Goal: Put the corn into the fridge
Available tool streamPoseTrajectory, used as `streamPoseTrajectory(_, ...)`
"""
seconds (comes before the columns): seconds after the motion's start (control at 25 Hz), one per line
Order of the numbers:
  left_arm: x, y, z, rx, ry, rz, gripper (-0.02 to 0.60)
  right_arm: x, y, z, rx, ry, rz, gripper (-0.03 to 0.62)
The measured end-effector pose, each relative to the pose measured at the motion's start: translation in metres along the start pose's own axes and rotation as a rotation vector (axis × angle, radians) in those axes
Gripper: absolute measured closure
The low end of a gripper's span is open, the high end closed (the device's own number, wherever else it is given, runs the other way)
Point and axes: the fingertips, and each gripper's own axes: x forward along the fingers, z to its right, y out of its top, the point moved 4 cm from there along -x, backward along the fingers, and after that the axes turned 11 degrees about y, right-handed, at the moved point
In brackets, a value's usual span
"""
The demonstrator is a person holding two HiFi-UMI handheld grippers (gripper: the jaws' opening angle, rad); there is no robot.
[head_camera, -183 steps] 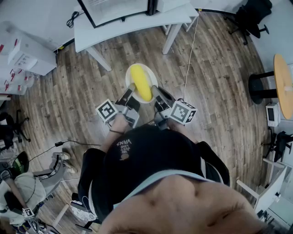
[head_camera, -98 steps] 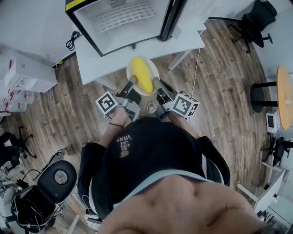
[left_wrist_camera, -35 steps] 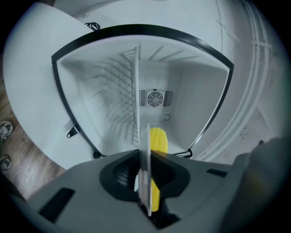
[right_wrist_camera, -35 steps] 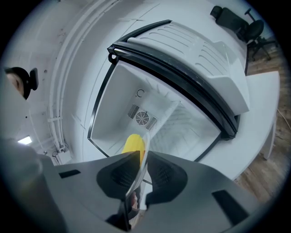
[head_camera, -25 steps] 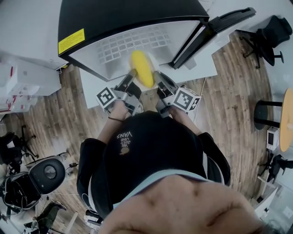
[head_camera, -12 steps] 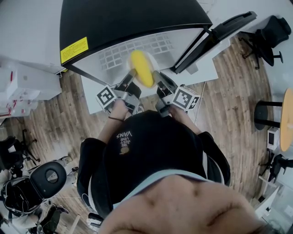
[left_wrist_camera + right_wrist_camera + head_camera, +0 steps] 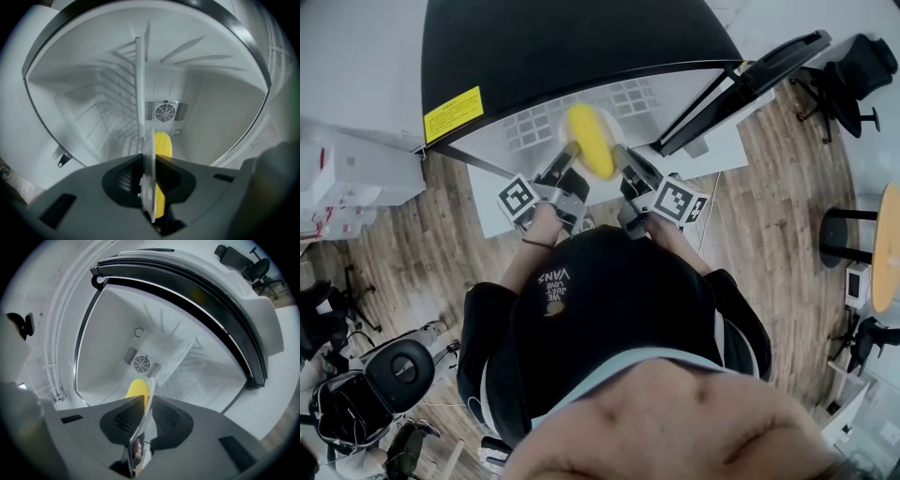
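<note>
The yellow corn [image 7: 589,141] lies on a white plate [image 7: 149,187] that I hold level at the mouth of the open fridge [image 7: 572,47]. My left gripper [image 7: 567,157] is shut on the plate's left rim, and my right gripper [image 7: 620,157] is shut on its right rim. In the left gripper view the plate's edge runs between the jaws of the left gripper [image 7: 149,165], with the corn [image 7: 162,145] just right of it. In the right gripper view the plate [image 7: 139,430] sits in the right gripper [image 7: 146,405], with the corn [image 7: 137,389] to its left.
The fridge's white inside holds a wire shelf [image 7: 112,110] and a round fan grille [image 7: 165,112] on the back wall. Its door [image 7: 741,80] stands open at the right. The fridge sits on a white table [image 7: 717,150]. Office chairs [image 7: 862,66] and a round table [image 7: 886,248] stand further right.
The plate with the corn has come closer to the fridge's opening, and the fridge now fills more of the head view. Both grippers keep their hold on the plate.
</note>
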Motion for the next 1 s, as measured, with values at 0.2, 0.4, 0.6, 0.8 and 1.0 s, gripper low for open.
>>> streamPoseTrajectory(0.2, 0.004, 0.004, 0.001, 0.001, 0.003, 0.001, 0.535, 0.005, 0.003, 0.004, 0.01, -0.01, 0.002, 0.546)
streamPoseTrajectory(0.4, 0.007, 0.005, 0.002, -0.008, -0.004, -0.003, 0.535, 0.007, 0.007, 0.01, 0.024, -0.04, 0.024, 0.546)
streamPoseTrajectory(0.6, 0.008, 0.006, 0.005, -0.012, 0.003, 0.006, 0.531, 0.01, 0.01, 0.012, 0.029, -0.055, 0.033, 0.546)
streamPoseTrajectory(0.8, 0.01, 0.008, 0.003, -0.052, 0.003, 0.017, 0.526, 0.015, 0.013, 0.015, 0.023, -0.062, 0.033, 0.546)
streamPoseTrajectory(1.0, 0.01, 0.01, 0.009, -0.142, -0.038, 0.046, 0.455, 0.021, 0.018, 0.017, 0.017, -0.073, 0.038, 0.546)
